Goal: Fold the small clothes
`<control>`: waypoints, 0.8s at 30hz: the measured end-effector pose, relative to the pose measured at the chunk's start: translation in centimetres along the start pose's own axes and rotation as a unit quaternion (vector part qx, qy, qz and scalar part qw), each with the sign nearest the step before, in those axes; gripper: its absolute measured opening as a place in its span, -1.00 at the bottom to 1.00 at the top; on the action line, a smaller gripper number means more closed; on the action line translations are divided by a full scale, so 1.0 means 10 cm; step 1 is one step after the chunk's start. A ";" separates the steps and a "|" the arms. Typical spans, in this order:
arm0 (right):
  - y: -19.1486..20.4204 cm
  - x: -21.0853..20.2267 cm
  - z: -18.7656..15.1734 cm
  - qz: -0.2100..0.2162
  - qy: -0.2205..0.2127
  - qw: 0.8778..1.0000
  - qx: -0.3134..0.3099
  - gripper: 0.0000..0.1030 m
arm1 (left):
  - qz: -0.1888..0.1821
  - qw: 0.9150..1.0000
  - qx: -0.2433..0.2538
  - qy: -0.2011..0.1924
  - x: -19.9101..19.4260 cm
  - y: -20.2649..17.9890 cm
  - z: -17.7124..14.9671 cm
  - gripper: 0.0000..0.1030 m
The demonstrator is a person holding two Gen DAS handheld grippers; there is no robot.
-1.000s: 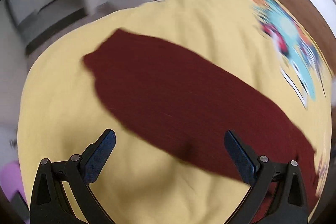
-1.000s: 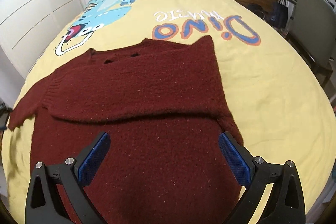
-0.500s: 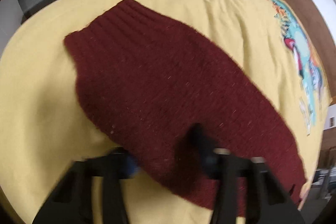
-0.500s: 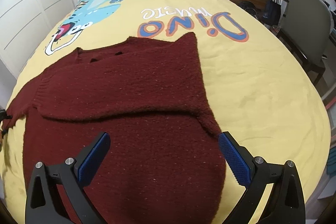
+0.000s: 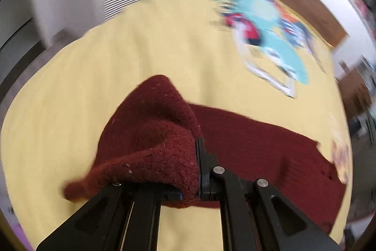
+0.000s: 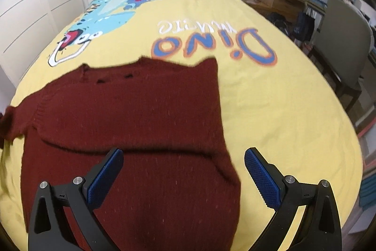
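While left tongs (image 5: 198, 166) pinch sweater (image 6: 131, 124) sleeve, right tongs (image 6: 183, 177) spread; next we lay sleeve across middle of frame.

A bed (image 6: 270, 109) with a yellow dinosaur-print cover; a dark red knitted sweater (image 6: 131, 114) lies on it.
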State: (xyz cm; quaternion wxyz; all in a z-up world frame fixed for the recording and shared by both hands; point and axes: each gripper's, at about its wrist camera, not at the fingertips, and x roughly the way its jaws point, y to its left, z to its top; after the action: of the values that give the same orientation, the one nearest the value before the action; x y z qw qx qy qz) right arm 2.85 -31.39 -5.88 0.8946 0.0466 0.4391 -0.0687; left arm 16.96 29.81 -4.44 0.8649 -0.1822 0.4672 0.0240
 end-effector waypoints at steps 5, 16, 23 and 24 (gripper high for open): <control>-0.02 -0.10 0.28 -0.006 -0.026 1.000 -0.010 0.99 | -0.071 0.995 0.070 -0.002 -0.13 -0.94 -0.10 -0.89; -0.12 -0.15 0.53 -0.011 -0.036 0.999 -0.012 0.99 | -0.165 0.965 0.200 0.044 0.19 -2.89 -0.76 -0.89; -0.13 -0.05 0.31 0.007 -0.014 1.000 -0.003 0.99 | -0.112 0.956 0.251 0.102 1.00 -3.25 -1.33 -0.89; -0.13 -0.04 0.28 0.009 -0.012 1.000 -0.001 0.99 | -0.108 0.955 0.255 0.106 1.01 -3.22 -1.40 -0.89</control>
State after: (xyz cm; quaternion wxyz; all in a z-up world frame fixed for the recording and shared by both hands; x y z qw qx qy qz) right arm 4.56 -33.04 -3.84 0.9004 0.0491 0.4281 -0.0604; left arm 18.29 -6.29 -10.25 0.8254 -0.0067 0.5244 -0.2089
